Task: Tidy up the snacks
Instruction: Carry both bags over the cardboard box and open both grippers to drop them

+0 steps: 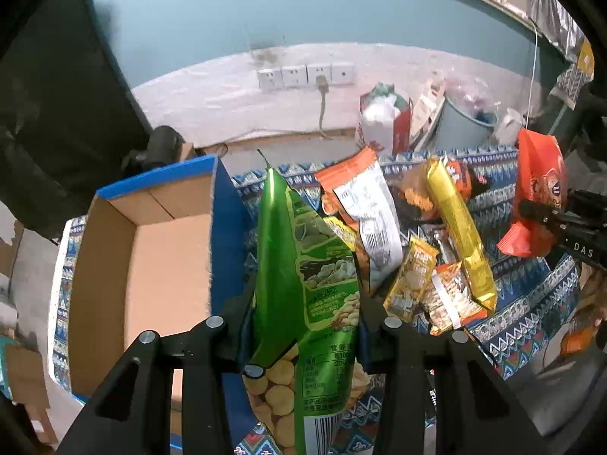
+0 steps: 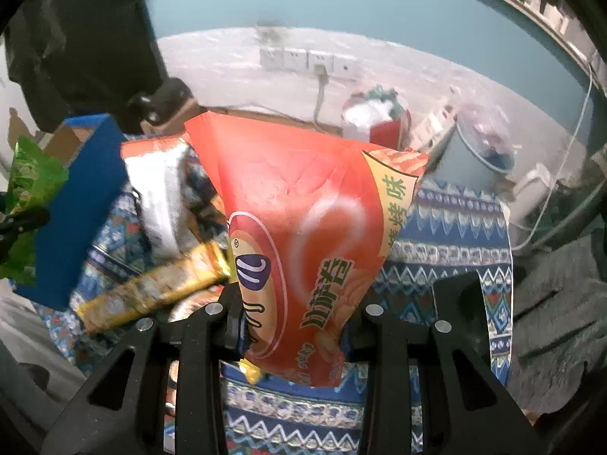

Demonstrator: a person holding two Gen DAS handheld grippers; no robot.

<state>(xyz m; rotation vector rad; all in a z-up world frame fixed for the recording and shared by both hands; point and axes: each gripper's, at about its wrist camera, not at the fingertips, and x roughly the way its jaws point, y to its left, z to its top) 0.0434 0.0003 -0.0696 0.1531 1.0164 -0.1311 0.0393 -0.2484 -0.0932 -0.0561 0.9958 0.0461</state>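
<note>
Right gripper (image 1: 531, 206), marked "DAS", clamps orange bag (image 2: 303, 220) with Chinese lettering

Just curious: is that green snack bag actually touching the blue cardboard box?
Apart. The right wrist view shows the green bag held up by the left gripper, with a strip of background between it and the box.

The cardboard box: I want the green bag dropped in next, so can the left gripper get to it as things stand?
Probably yes. The left gripper holds the green bag right beside the cardboard box, whose open top looks unobstructed.
</note>
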